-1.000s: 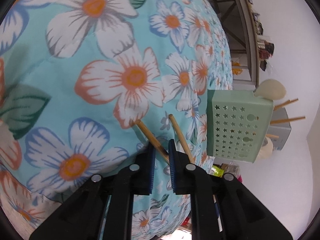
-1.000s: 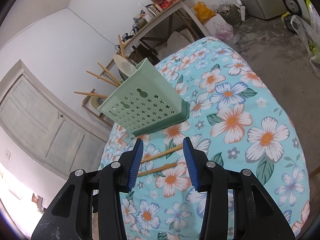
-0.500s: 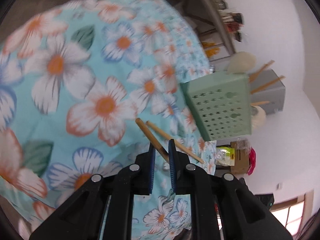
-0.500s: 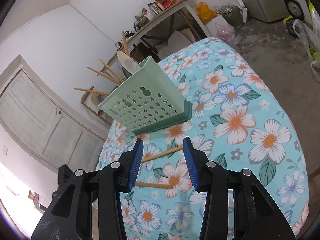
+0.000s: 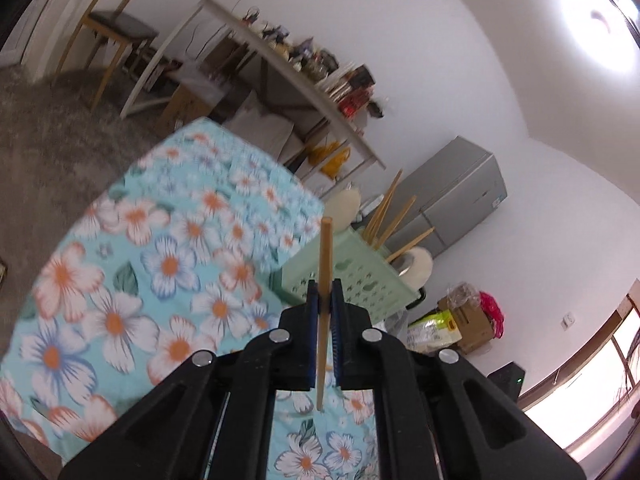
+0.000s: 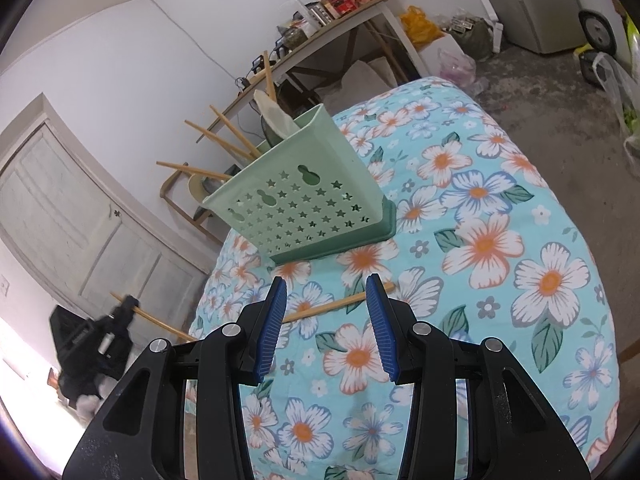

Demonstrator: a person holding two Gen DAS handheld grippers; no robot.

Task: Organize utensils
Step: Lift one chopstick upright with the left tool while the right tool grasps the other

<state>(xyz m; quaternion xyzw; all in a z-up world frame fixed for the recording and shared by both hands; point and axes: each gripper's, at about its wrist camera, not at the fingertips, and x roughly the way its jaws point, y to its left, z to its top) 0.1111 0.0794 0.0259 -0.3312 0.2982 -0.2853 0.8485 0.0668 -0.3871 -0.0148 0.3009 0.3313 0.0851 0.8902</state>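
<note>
Left gripper [image 5: 325,292]: I clamp my blue pads on a wooden chopstick [image 5: 325,264], upright, lifted above the floral cloth [image 5: 120,280].
Holder: the green star-punched utensil holder [image 6: 308,204] stands on the cloth, chopsticks and a pale spoon sticking out of it.
Loose chopstick [image 6: 332,305]: it lies flat on the cloth in front of the holder.
Right gripper [image 6: 327,300]: my jaws stand apart over that chopstick, holding nothing.

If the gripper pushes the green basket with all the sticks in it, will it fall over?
Probably it could tip. The green basket is tall on a narrow base, and it stands on a soft flowery cloth, not a hard top. The chopsticks lean out to one side, which may pull it that way. It looks like thin plastic, so likely light.
</note>
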